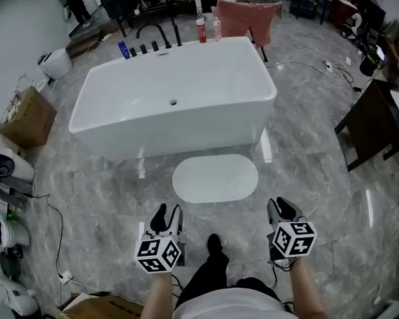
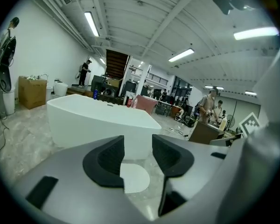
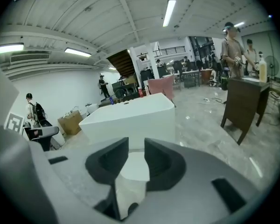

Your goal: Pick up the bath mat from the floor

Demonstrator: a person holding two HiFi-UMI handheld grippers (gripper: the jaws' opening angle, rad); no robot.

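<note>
Two empty tools: left gripper (image 1: 167,212), right gripper (image 1: 284,209), jaws partly apart | oval bath mat (image 1: 215,178) flat on floor (image 1: 306,145), 12 o'clock of both | long axis 9-to-3 o'clock | bathtub (image 1: 186,85) just beyond

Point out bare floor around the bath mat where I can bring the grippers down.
Bare floor lies between the bath mat and the left gripper and right gripper, and right of the mat up to the dark cabinet. Left of it is free up to a cable. Behind, the bathtub leaves a narrow strip. The left edge is crowded: appliances, a cardboard box.
</note>
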